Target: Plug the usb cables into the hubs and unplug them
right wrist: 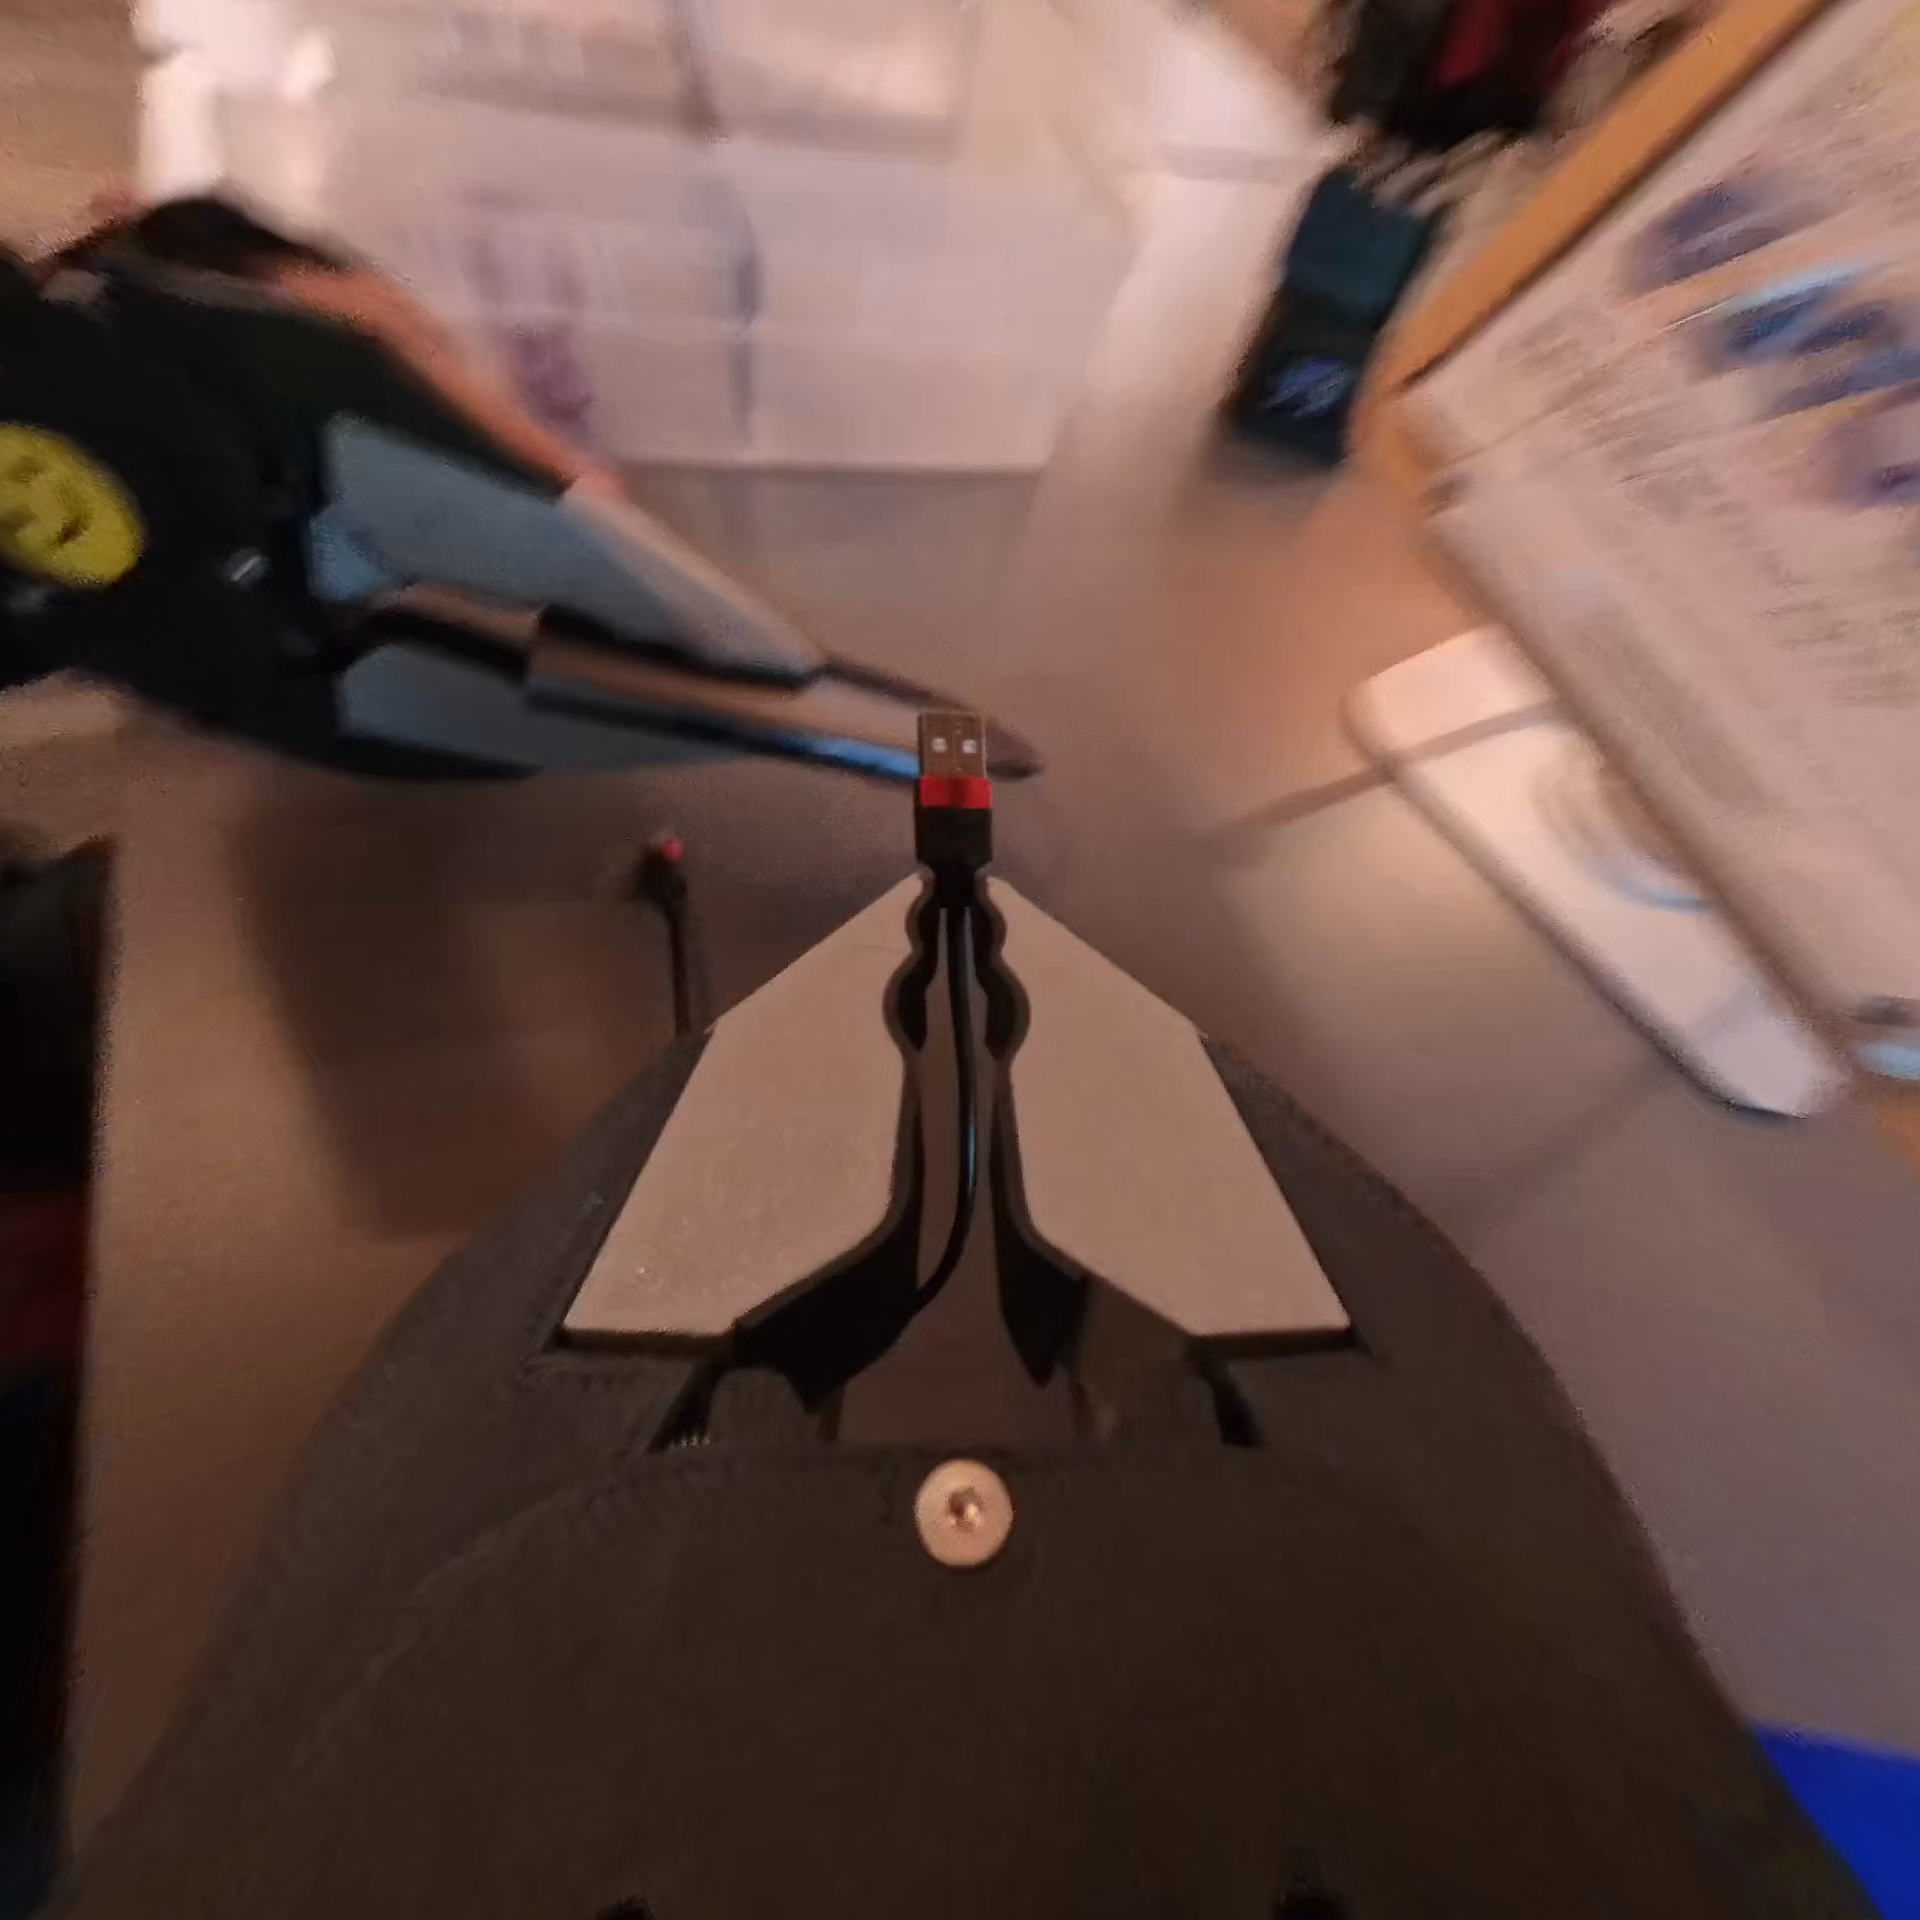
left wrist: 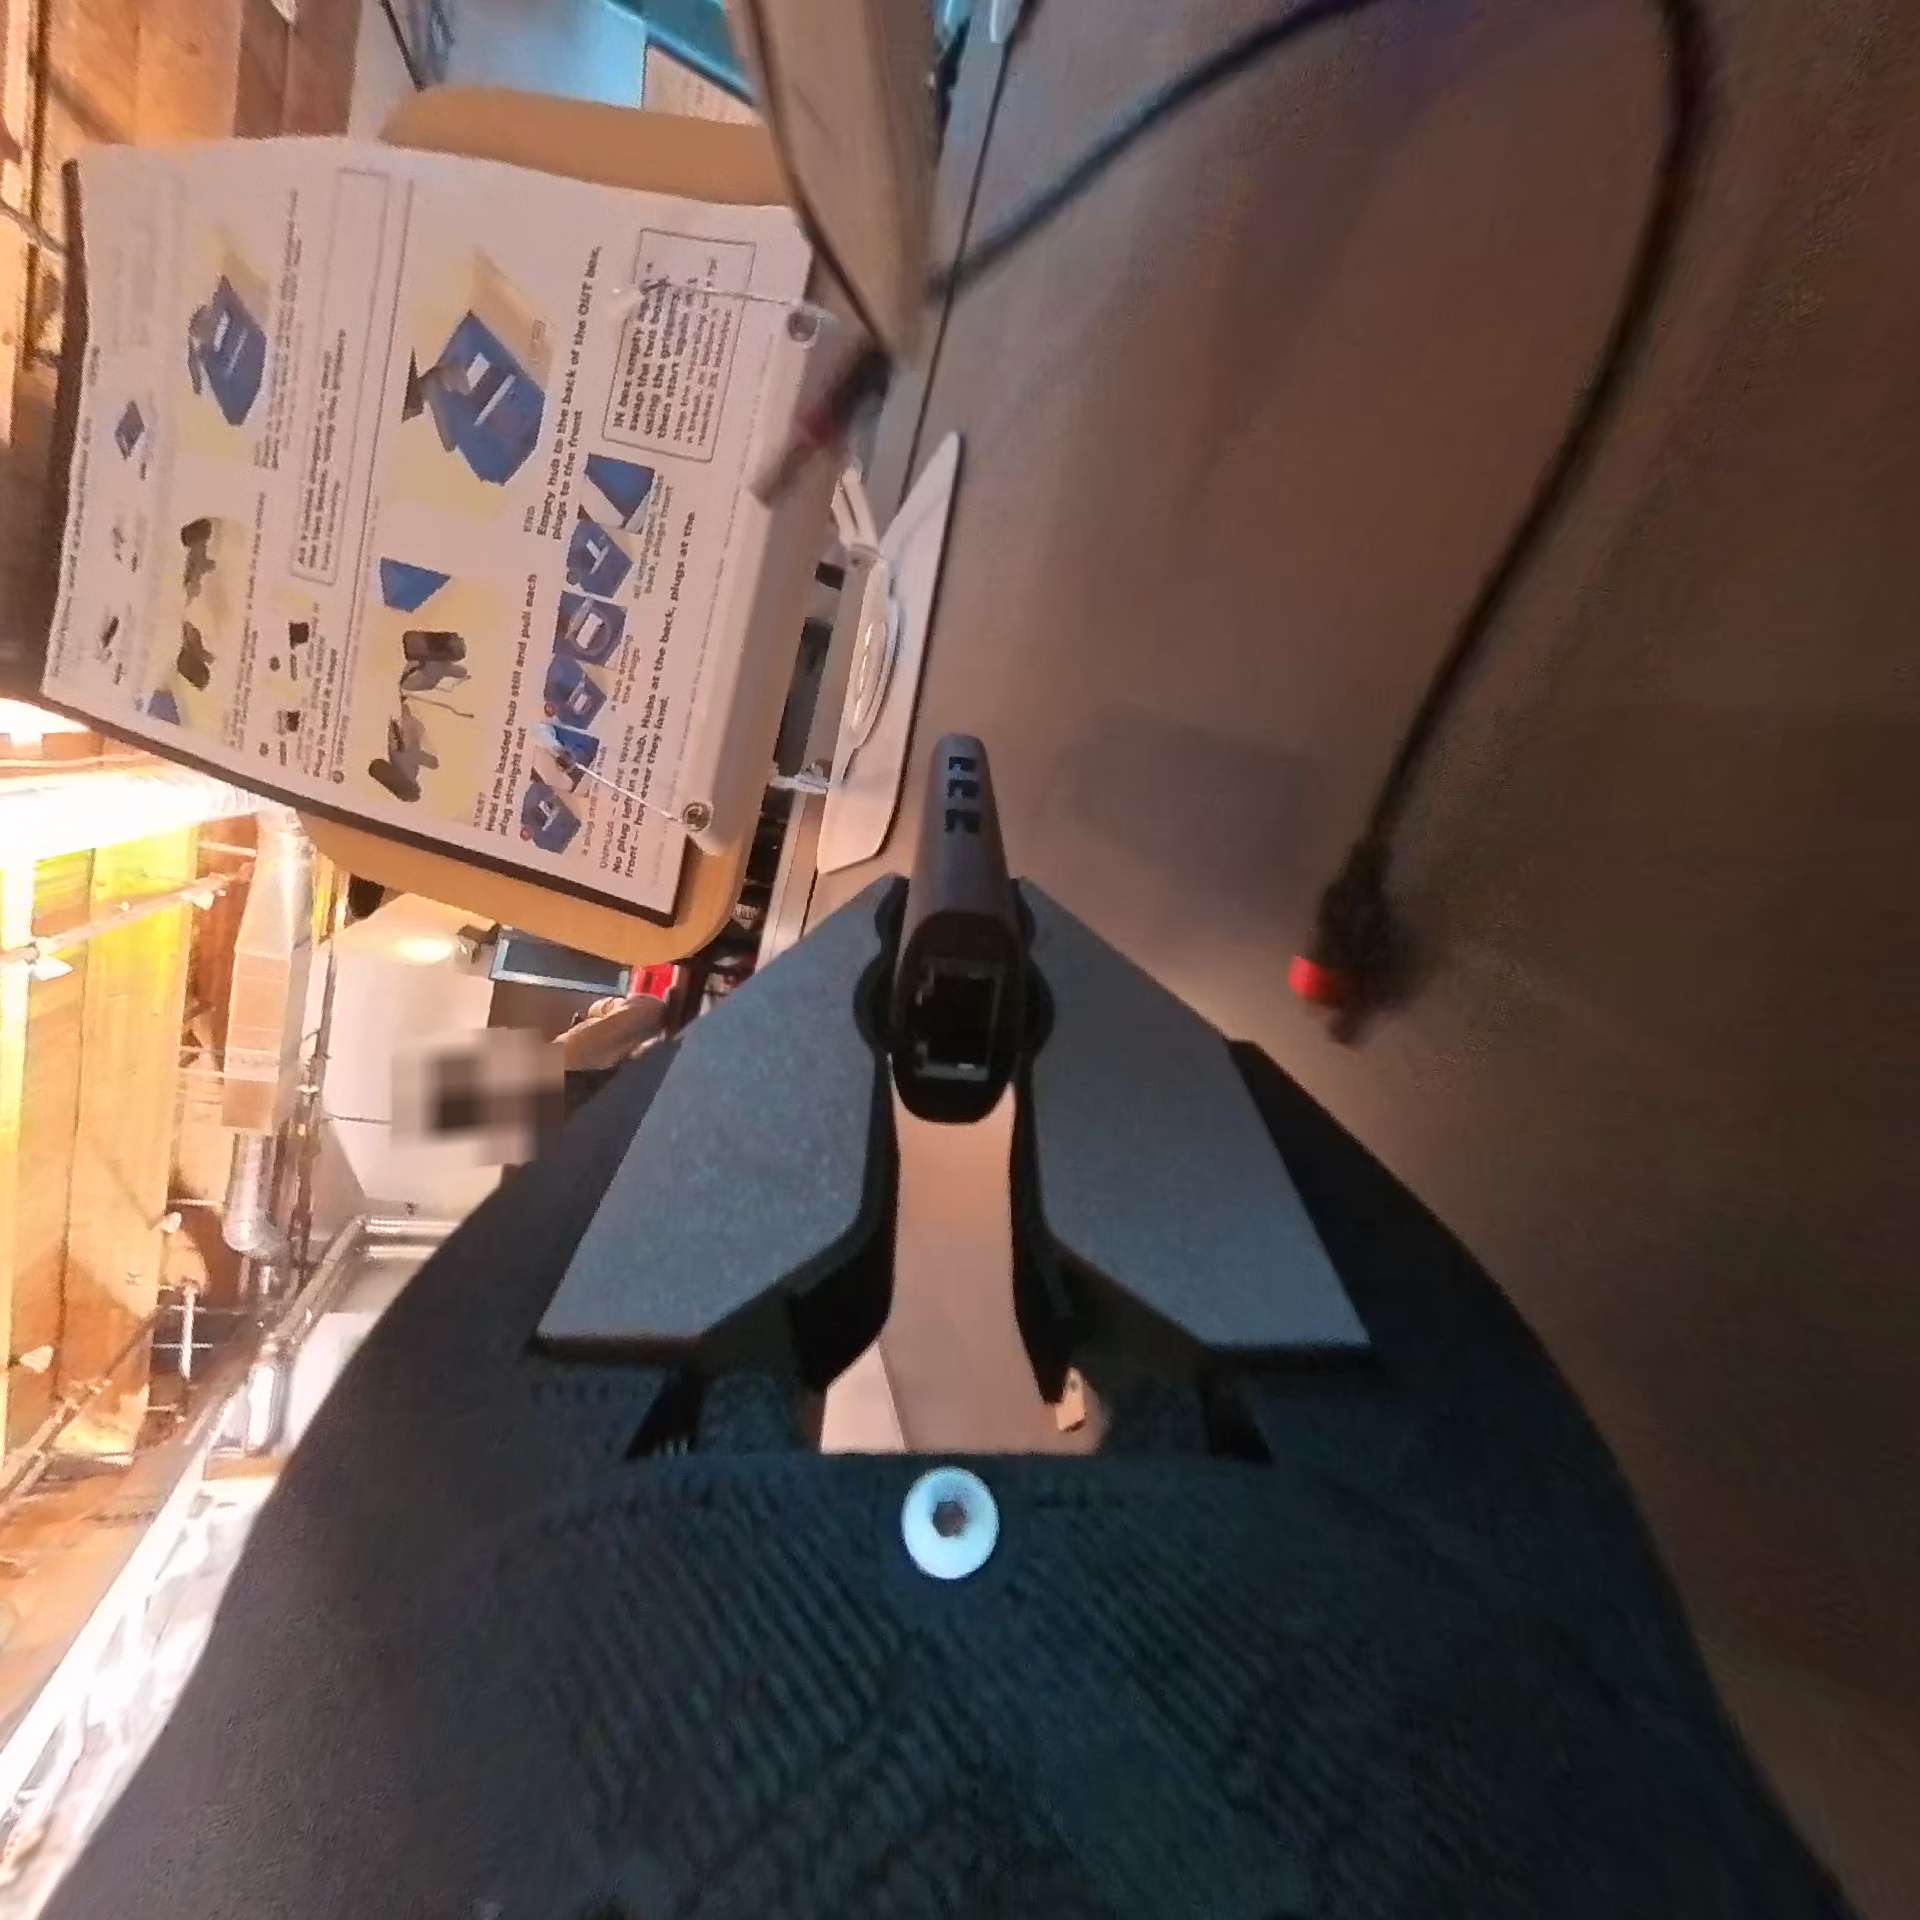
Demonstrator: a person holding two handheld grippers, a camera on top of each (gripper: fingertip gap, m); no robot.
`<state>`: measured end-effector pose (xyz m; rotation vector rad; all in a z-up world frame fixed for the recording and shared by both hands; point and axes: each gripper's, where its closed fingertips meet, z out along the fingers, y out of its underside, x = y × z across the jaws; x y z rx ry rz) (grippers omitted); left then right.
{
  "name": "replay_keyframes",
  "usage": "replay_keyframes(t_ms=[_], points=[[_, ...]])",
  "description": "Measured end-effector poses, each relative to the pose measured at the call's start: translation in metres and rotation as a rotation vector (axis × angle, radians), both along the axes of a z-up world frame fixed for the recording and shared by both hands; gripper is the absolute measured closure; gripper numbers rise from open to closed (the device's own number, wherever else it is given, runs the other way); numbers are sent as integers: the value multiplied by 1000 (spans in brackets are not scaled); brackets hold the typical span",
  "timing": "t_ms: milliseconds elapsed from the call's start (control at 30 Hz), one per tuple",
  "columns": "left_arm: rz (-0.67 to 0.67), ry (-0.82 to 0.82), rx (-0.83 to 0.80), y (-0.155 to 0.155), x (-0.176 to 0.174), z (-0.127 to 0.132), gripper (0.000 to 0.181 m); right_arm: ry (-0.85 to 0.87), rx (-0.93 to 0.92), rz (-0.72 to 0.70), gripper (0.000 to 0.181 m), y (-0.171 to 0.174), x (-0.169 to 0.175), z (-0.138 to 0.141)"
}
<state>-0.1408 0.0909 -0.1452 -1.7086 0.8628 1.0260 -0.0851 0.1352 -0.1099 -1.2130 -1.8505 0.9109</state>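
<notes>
Black plastic fills both our grips: the left gripper [left wrist: 951, 987] is clenched on the hub [left wrist: 954, 940], which juts out past its fingertips with a row of ports along its upper face, while the right gripper [right wrist: 951, 883] is clamped on a plug [right wrist: 951, 774] with a red collar, metal tip pointing forward and its cable running back between the fingers.

We judge this to be the plug-in step, at the approach. In the right wrist view the hub's tip [right wrist: 997, 758] lies just behind the plug, close to touching it, though motion blur keeps us from saying whether they meet. Nothing is seated yet, as far as we can tell.

Next we need to line the plug's flat tip up square with one free port, the right way up, then push straight in while the left gripper braces the hub against the push. The hub is held in the air, so any twist in either hand could jam the tip against the port's rim.

A second cable [left wrist: 1455, 644] lies loose on the desk [left wrist: 1351, 416], its red-collared plug [left wrist: 1340, 971] well apart from the hub, towards the near edge.
</notes>
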Motion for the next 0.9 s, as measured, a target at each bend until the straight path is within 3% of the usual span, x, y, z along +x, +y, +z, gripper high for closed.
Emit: replay_keyframes(t_ms=[100, 167, 267, 333, 467, 667, 767, 900], points=[[34, 0, 11, 0, -7, 2, 166, 338, 126, -144, 180, 17, 10, 72], [54, -7, 21, 0, -11, 4, 166, 455, 269, -164, 180, 13, 22, 97], [91, -43, 33, -1, -19, 7, 167, 258, 529, -26, 176, -8, 24, 59], [114, -79, 37, -2, -25, 8, 167, 75, 603, 109, 157, -24, 31, 18], [119, -134, 39, -3, -30, 8, 166, -81, 513, 310, 148, -54, 51, -14], [118, -121, 27, -3, -28, 5, 166, -136, 282, 309, 150, -54, 57, -16], [117, -124, 27, -2, -29, 6, 166, -271, 148, 230, 147, -50, 40, -39], [102, -81, 37, -3, -27, 8, 166, -410, 72, 246, 148, -54, 31, -77]])
